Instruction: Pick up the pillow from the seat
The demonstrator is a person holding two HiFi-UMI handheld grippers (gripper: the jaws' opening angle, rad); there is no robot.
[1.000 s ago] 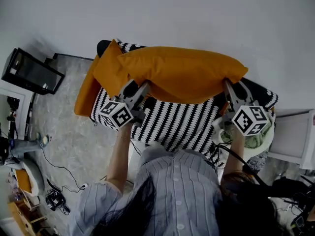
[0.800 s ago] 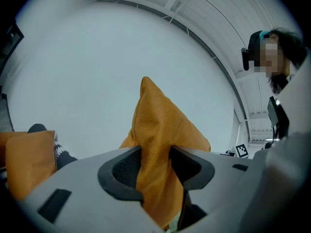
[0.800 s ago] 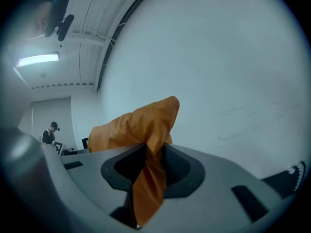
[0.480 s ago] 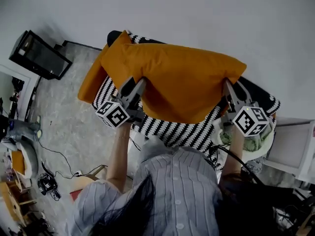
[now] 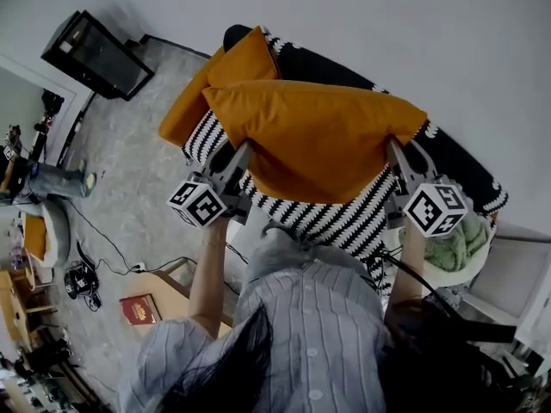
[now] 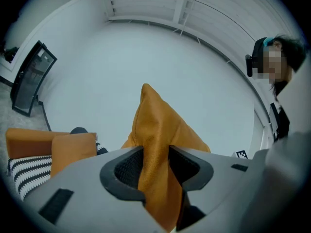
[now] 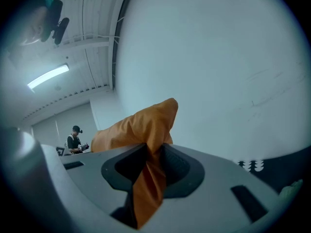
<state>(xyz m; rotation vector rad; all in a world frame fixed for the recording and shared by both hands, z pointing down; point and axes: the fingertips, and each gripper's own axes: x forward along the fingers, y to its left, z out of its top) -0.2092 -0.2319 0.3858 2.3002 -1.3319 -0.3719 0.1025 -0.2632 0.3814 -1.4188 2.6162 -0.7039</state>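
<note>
Orange pillow has drawn back from striped seat; left hand-held gripper, jaws just tightening, and right hand-held gripper pinch its ends: lift evenly.

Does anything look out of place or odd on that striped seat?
Nothing spilled or damaged. One orange pillow hangs above the striped seat, pinched by the left gripper, its jaws just closing tighter, and the right gripper.

Item one: pillow, above the seat; my left gripper at its 8 o'clock, my right gripper at 4 o'clock. Item two: second pillow, seat's 10 o'clock end.
</note>
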